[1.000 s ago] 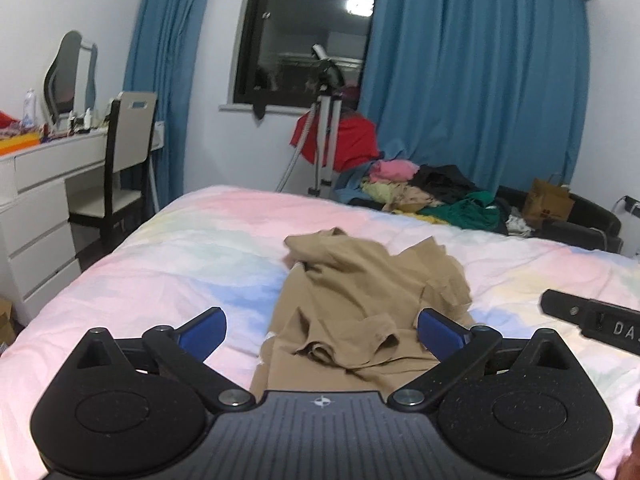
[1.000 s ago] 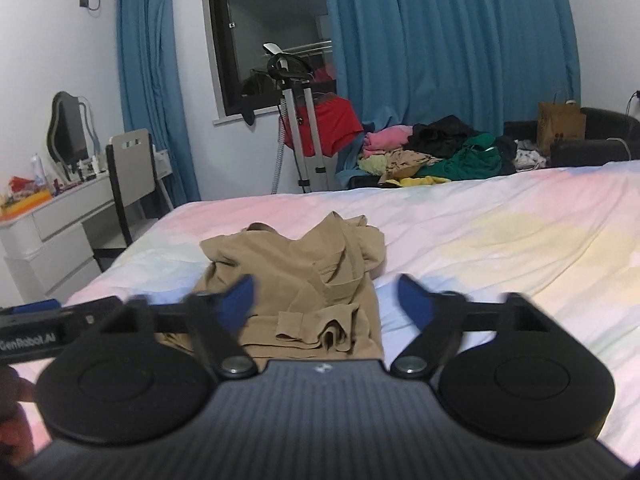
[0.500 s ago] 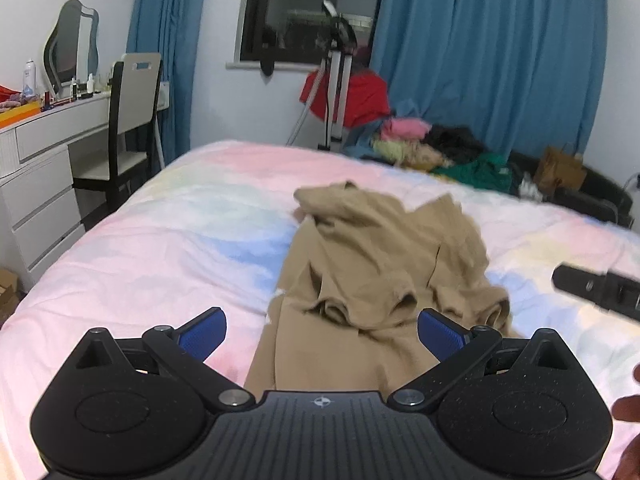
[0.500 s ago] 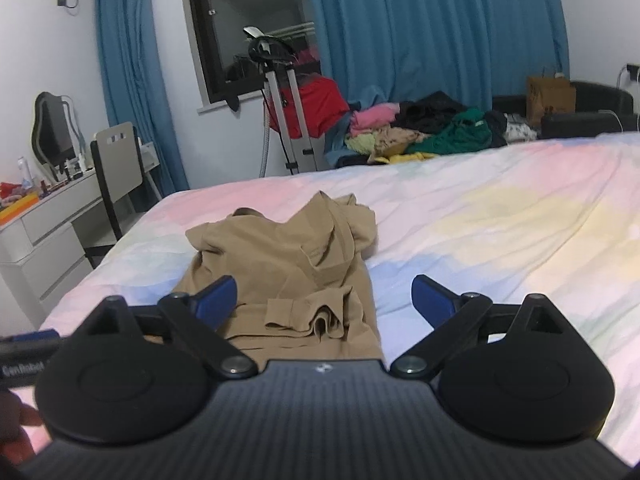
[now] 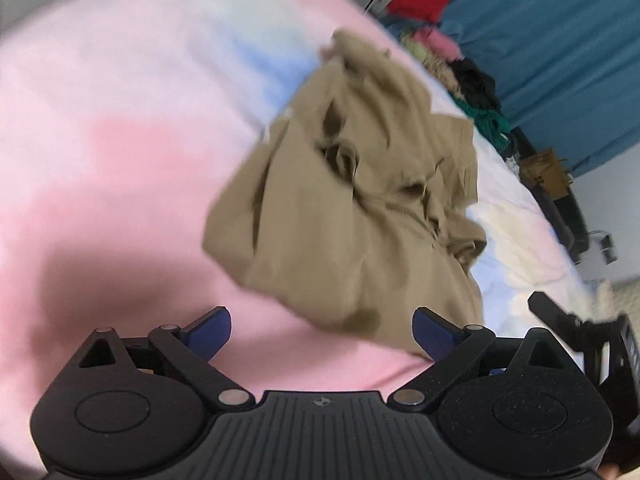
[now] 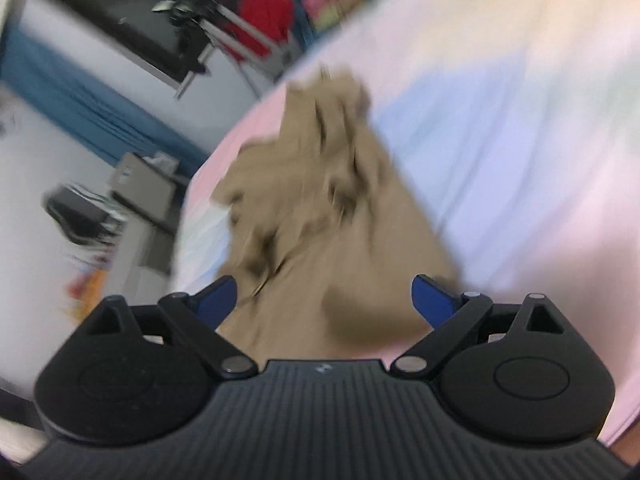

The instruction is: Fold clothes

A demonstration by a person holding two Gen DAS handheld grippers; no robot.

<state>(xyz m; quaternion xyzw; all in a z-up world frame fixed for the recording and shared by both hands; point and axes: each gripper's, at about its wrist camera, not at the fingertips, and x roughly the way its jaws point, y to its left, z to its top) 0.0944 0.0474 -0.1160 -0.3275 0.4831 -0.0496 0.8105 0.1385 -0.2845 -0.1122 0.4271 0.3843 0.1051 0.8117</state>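
Note:
A crumpled tan garment (image 5: pixel 352 200) lies on the pastel bedcover (image 5: pixel 120 160). My left gripper (image 5: pixel 322 330) is open and empty, just short of the garment's near hem. In the right wrist view the same tan garment (image 6: pixel 332 220) is motion-blurred. My right gripper (image 6: pixel 325 300) is open, with its blue fingertips on either side of the garment's near edge, not holding it. The right gripper's black body (image 5: pixel 580 328) shows at the right edge of the left wrist view.
A heap of coloured clothes (image 5: pixel 460 68) and blue curtains (image 5: pixel 560 40) lie beyond the bed. A red item on a tripod (image 6: pixel 264 20), a dark window and a white dresser with a chair (image 6: pixel 136 200) stand at the left.
Both grippers have dropped down and tilted toward the garment, which now fills much more of each view. Both stay open. The garment has not moved.

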